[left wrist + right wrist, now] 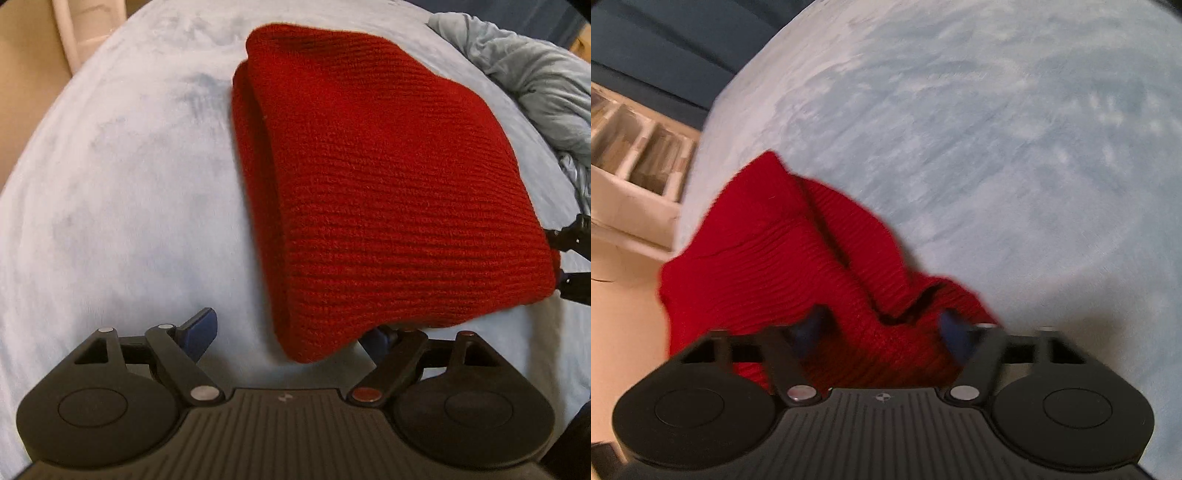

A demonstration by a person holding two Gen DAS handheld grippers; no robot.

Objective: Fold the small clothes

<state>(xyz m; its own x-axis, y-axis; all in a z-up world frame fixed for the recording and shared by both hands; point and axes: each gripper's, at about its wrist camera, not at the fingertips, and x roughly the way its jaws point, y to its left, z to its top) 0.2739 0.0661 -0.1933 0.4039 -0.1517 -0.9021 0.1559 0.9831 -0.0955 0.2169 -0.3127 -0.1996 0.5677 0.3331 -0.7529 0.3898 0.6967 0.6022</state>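
Note:
A red ribbed knit garment [388, 177] lies folded on a pale blue plush blanket [122, 177]. My left gripper [291, 332] stands open at its near corner, which droops between the blue fingers [197, 326] and covers most of the right one. At the garment's right edge, the right gripper [561, 258] has one black fingertip on each side of the fabric. In the right wrist view the red knit garment [783, 266] is bunched and creased between the blue pads [812, 328] of the right gripper [882, 328], which is shut on it.
A crumpled grey-blue cloth [535, 81] lies at the back right of the blanket. The blanket's edge [701, 147] drops to a beige floor, where a pale slatted frame [639, 162] stands. Bare plush blanket [1015, 147] stretches beyond the garment.

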